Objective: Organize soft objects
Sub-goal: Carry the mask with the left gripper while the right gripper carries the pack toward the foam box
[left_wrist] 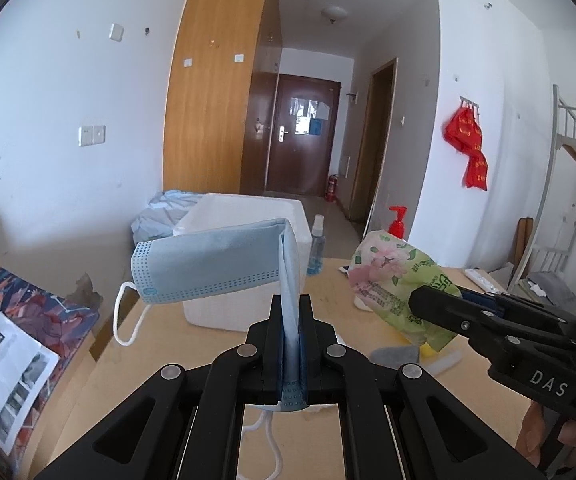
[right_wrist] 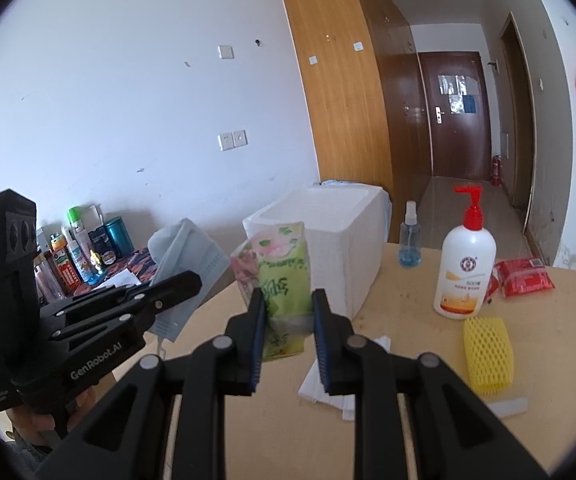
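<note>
Above the pale wooden tabletop [right_wrist: 407,420], both grippers hang in the air with something soft in each. The left gripper [left_wrist: 291,308] has its jaws nearly together, pinching a pale blue pleated face mask [left_wrist: 208,268] by one folded end — the rest of the mask juts out to the left, and its white ear loop [left_wrist: 122,320] dangles below. The right gripper [right_wrist: 288,300] stands narrowly parted and clamps a soft green plastic tissue pack printed with pink flowers [right_wrist: 276,276], which stands upright between the blue pads.

Behind both held things sits a white foam box [right_wrist: 351,252], open at the top, on the far left part of the table. Just right of it are a small clear spray bottle with blue liquid [right_wrist: 409,246] and a white pump bottle with a red pump head [right_wrist: 463,268]. A red wrapped packet [right_wrist: 523,276] lies beyond the pump bottle, and a yellow foam net sleeve [right_wrist: 487,354] rests on the table near the right gripper — beside it, folded white paper [right_wrist: 327,388] lies flat.
</note>
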Demonstrator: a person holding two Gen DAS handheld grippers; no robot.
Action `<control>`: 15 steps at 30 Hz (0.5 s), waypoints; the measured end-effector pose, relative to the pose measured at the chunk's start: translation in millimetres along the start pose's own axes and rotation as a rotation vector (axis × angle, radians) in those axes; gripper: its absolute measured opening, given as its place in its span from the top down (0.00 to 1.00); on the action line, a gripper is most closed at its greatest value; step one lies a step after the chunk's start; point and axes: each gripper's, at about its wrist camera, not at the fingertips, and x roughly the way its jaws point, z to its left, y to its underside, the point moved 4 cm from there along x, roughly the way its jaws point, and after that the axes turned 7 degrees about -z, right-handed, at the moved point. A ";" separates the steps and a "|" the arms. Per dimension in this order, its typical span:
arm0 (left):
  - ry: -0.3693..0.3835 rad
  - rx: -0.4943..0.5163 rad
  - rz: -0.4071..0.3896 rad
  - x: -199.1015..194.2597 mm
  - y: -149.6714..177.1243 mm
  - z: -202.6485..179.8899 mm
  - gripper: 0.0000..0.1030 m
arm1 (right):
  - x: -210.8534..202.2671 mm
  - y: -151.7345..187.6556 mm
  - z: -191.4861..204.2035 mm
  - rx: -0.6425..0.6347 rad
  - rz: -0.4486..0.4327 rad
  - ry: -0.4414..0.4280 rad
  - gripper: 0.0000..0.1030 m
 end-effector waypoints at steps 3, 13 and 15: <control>0.001 0.001 0.001 7.1 -6.6 3.1 0.95 | 6.6 -6.9 0.7 -0.009 0.000 0.001 0.75; -0.004 0.005 0.014 31.4 -28.9 12.0 0.95 | 31.0 -35.4 -0.7 -0.024 -0.004 0.016 0.75; -0.003 0.005 0.018 36.0 -32.7 13.2 0.95 | 37.2 -39.9 -1.1 -0.030 -0.002 0.021 0.75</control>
